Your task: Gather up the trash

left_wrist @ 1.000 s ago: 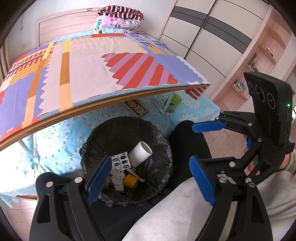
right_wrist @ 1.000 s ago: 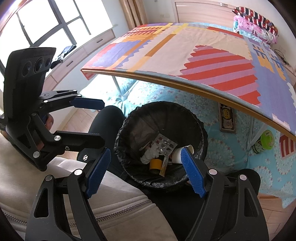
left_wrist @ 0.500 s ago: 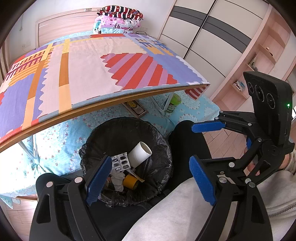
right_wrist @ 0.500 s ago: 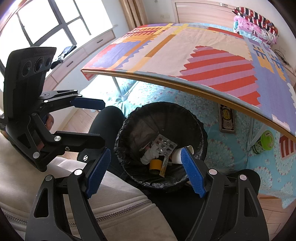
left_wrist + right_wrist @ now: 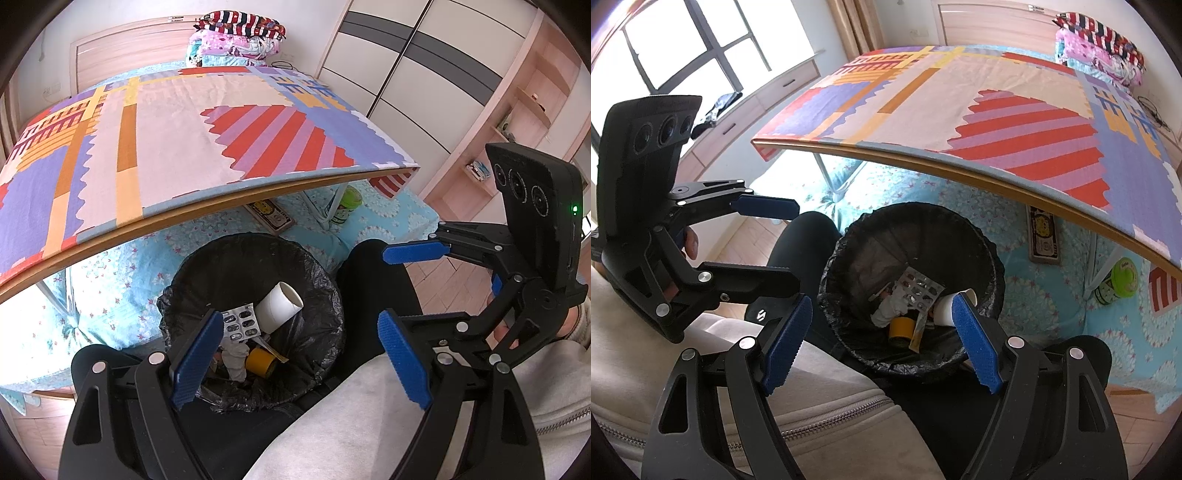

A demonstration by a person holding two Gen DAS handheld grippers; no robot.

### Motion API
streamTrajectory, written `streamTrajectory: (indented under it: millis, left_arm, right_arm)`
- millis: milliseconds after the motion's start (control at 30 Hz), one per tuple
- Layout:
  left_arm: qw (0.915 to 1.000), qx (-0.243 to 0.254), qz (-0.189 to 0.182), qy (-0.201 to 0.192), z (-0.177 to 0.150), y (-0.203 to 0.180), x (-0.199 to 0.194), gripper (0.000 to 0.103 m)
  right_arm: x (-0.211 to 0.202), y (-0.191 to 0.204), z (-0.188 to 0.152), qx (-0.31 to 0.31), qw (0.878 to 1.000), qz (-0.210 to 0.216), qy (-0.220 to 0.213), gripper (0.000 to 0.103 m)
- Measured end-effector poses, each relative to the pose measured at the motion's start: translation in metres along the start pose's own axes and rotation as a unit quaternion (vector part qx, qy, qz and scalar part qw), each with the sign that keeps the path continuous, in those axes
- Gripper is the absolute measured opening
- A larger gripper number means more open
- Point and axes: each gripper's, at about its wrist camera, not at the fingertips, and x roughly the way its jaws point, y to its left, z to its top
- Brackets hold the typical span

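A black-lined trash bin (image 5: 325, 280) (image 5: 986, 243) stands on the floor under the table edge. Inside lie a white paper tube (image 5: 279, 306) (image 5: 945, 306), a blister pack (image 5: 240, 325) (image 5: 918, 286), a yellow tape roll (image 5: 260, 362) (image 5: 899, 326) and crumpled white tissue (image 5: 234, 356) (image 5: 886, 308). My left gripper (image 5: 299, 363) is open and empty above the bin's near rim; it also shows in the right wrist view (image 5: 768, 240). My right gripper (image 5: 879, 343) is open and empty over the bin; it also shows in the left wrist view (image 5: 400, 284).
A folding table with a colourful patterned cloth (image 5: 166, 140) (image 5: 960, 110) overhangs the bin. Under it, on blue bedding, lie a flat box (image 5: 269, 216) (image 5: 1043, 236) and a green-lidded cup (image 5: 345, 206) (image 5: 1115, 280). My legs and pale sweater fill the foreground. Wardrobe at right.
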Motion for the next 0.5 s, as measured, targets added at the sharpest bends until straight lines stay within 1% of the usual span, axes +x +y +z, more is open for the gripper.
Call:
streamTrajectory:
  millis: [500]
  left_arm:
    - [1.0,-0.002,0.0,0.002,-0.001,0.0007,0.0013,0.082]
  right_arm:
    - [0.0012,-0.0001,-0.0007,0.0,1.0,0.001,0.001,0.078]
